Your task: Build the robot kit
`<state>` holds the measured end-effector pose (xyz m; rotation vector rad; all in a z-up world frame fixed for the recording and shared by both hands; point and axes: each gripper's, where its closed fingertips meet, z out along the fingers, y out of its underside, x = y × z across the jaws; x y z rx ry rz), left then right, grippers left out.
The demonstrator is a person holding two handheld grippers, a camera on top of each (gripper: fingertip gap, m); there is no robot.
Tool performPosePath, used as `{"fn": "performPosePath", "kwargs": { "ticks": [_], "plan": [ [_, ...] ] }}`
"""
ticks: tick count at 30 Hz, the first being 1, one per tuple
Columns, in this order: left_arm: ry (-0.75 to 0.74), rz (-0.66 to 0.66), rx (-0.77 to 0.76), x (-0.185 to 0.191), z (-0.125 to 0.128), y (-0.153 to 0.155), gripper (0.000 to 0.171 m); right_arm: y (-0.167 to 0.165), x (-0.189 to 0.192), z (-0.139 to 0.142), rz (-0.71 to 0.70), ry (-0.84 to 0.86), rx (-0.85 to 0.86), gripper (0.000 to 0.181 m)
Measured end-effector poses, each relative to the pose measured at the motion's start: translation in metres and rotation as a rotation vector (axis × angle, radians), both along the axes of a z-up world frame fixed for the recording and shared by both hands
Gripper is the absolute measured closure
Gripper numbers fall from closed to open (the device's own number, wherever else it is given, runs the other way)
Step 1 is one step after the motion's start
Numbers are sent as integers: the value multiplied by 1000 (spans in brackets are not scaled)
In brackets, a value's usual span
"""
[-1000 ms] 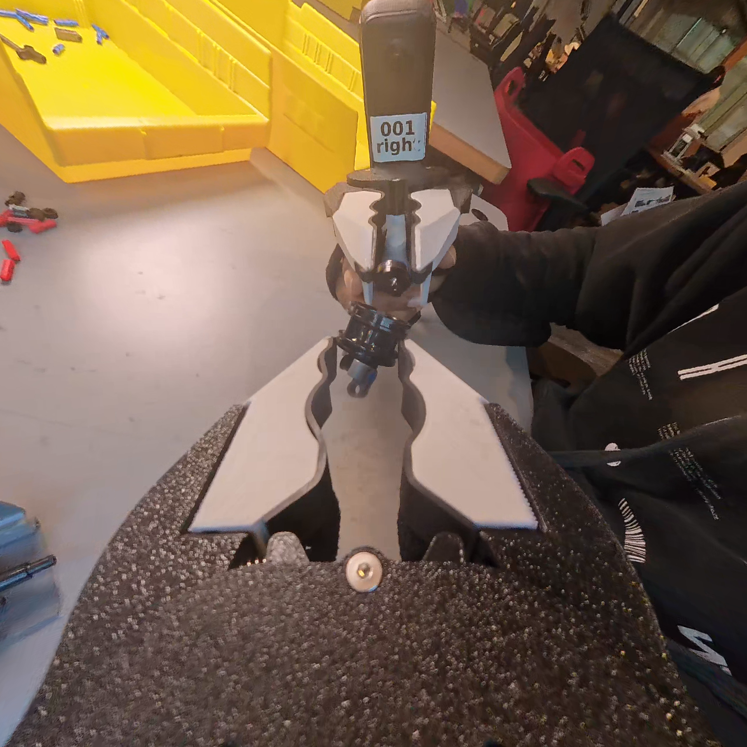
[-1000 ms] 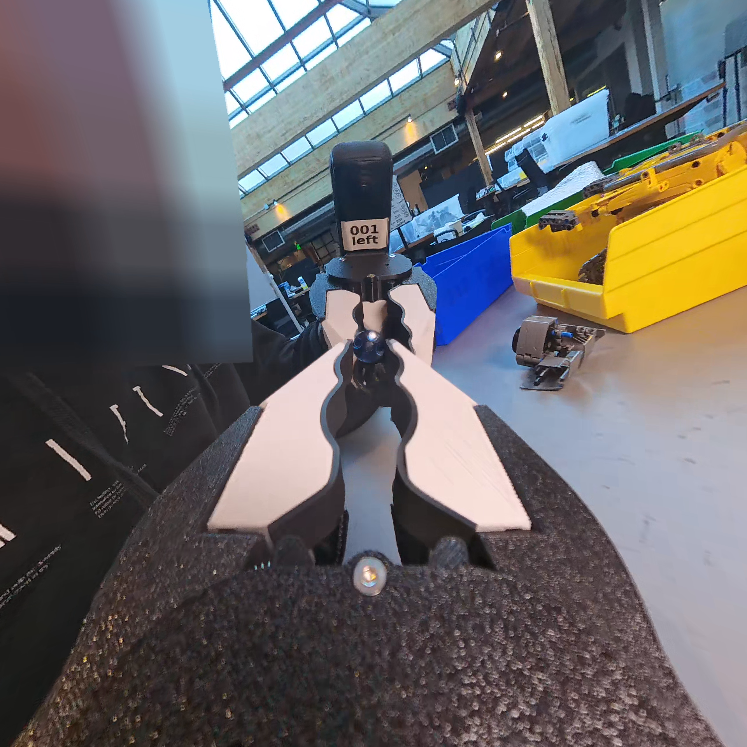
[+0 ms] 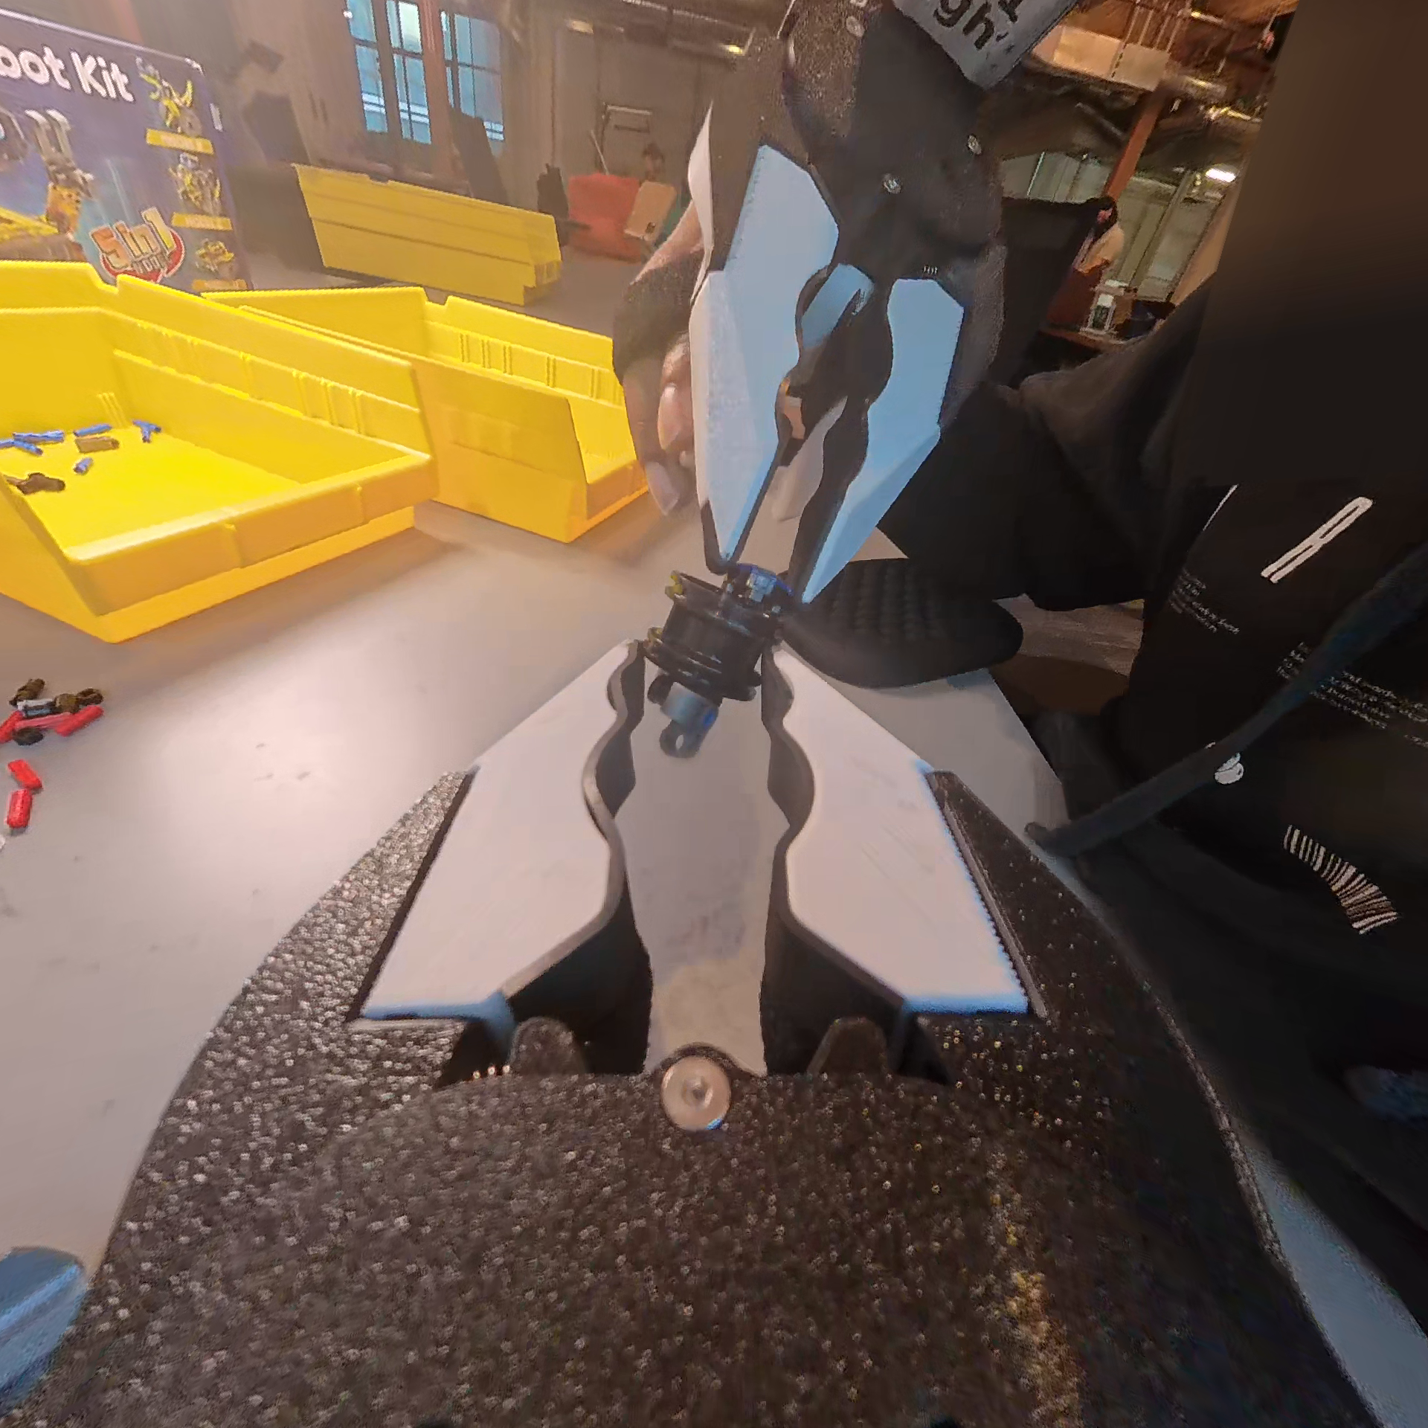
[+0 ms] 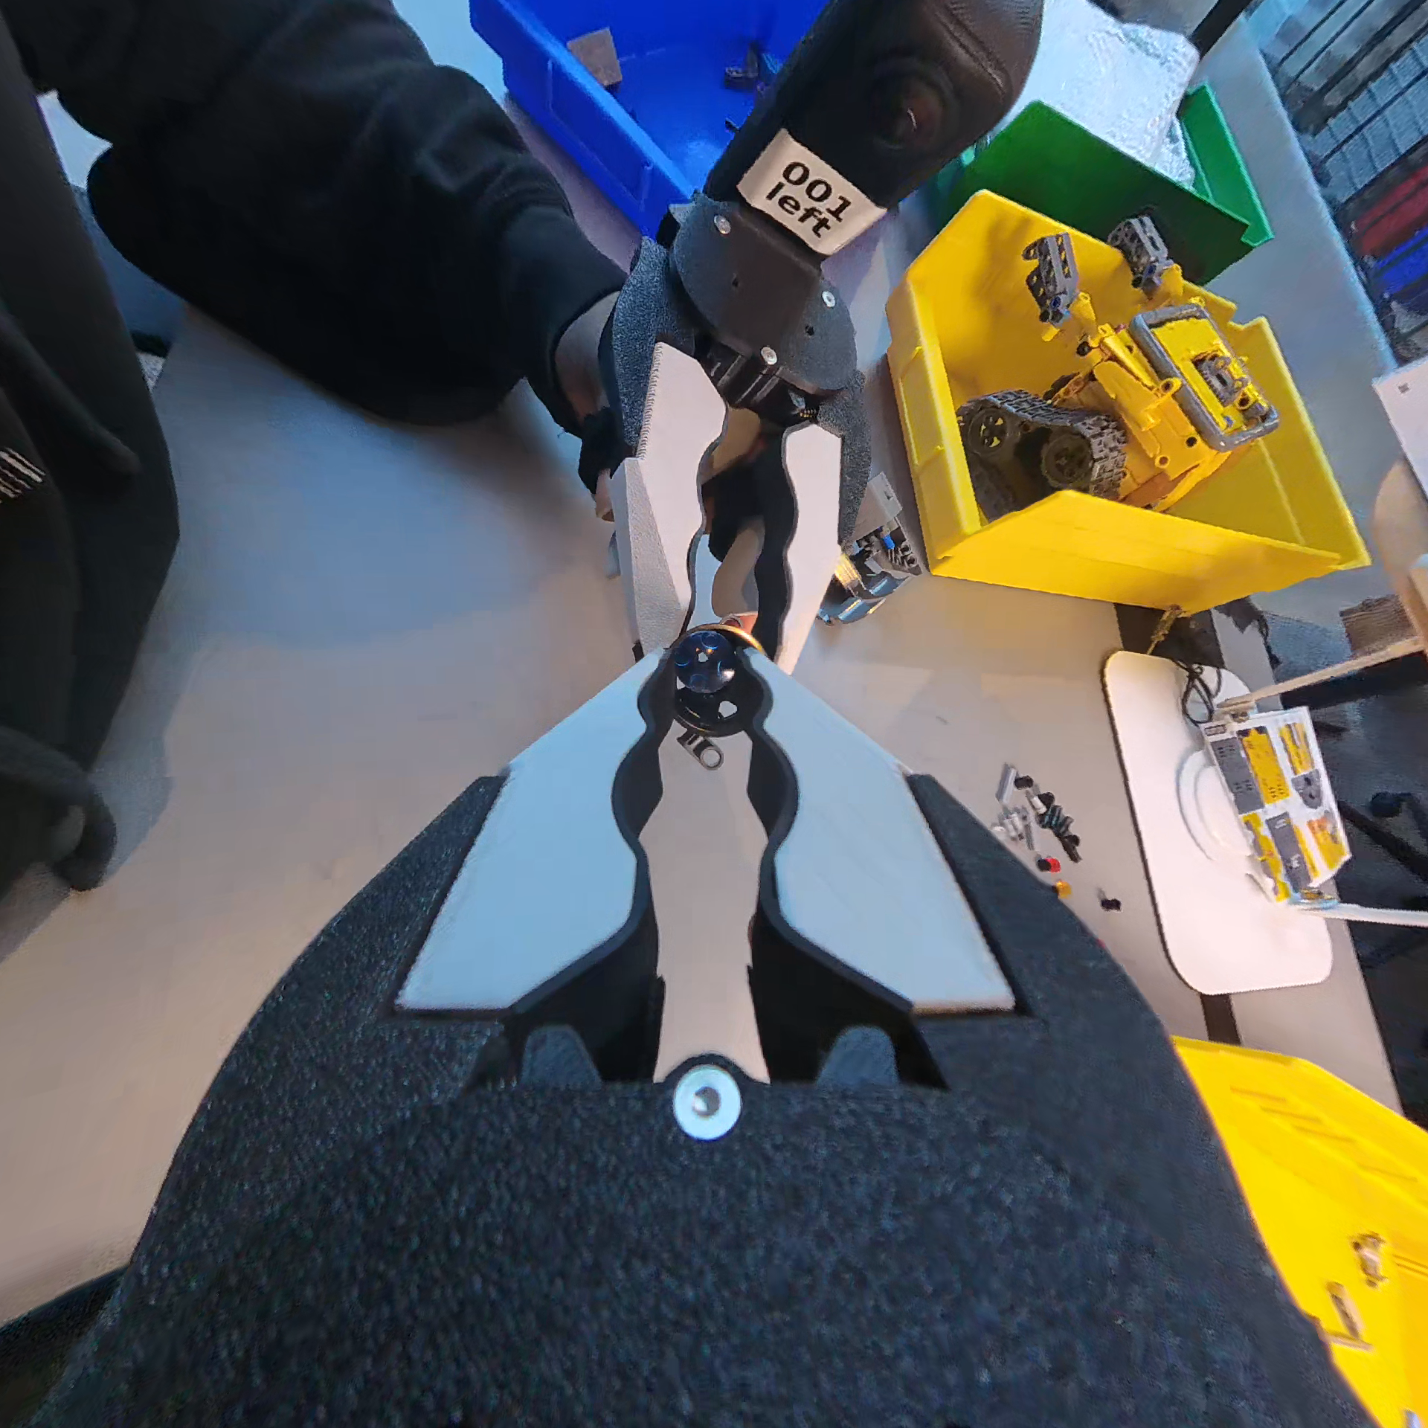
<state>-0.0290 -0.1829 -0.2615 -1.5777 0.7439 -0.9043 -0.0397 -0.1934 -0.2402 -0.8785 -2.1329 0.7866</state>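
A small black spring part (image 3: 707, 645) with a blue end sits pinched between my left gripper (image 3: 699, 657) tips and my right gripper (image 4: 703, 680) tips, above the grey table (image 3: 270, 773); its far end is hidden. Yellow bins (image 3: 232, 494) lie far left

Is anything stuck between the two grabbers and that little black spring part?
No, nothing visible is in the way. The left gripper is closed on the black spring part at its coil, and the right gripper pinches its blue end from above. Both touch it directly, over the grey table.
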Motion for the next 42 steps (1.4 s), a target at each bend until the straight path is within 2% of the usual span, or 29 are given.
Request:
{"fn": "performPosePath", "kwargs": {
  "ticks": [9,15,42],
  "plan": [
    [-41,-16,74,-4,9,-4,143,-3,-1,14,12,-30,130,166],
    [-52,-20,96,-6,10,-3,143,-6,-1,12,14,-66,192,166],
    [-103,-115,95,-3,16,-16,143,-17,0,26,85,-98,294,166]
  ]
}}
